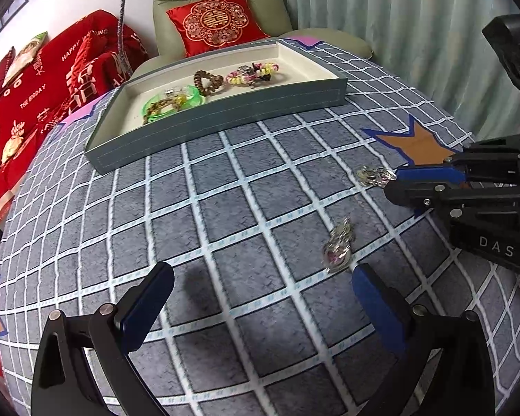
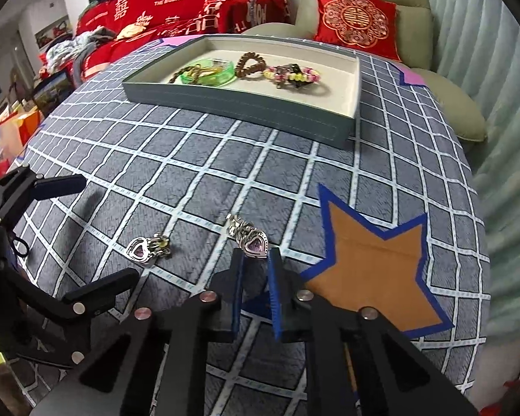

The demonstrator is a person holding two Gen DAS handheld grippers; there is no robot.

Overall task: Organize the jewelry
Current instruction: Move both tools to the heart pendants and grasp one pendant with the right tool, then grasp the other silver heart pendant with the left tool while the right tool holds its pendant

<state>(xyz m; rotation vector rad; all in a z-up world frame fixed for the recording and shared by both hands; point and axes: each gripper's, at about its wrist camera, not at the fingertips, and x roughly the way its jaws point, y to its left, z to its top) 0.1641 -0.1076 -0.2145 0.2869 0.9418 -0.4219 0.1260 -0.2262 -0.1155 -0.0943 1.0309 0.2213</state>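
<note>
We have the right gripper (image 2: 254, 260) clenched on a heart earring (image 2: 251, 237); next, lift toward the tray (image 2: 239, 102); left gripper (image 1: 260, 298) released.

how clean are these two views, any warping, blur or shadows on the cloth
Left wrist view: heavy fisheye bends the tray and the tablecloth grid, corners black, the heart earring slightly soft, a soft shadow by the left tool. Right wrist view: same warping, the held earring at the right tool fairly sharp.

Bare cloth (image 2: 225, 159) before tray (image 2: 246, 104)
</note>
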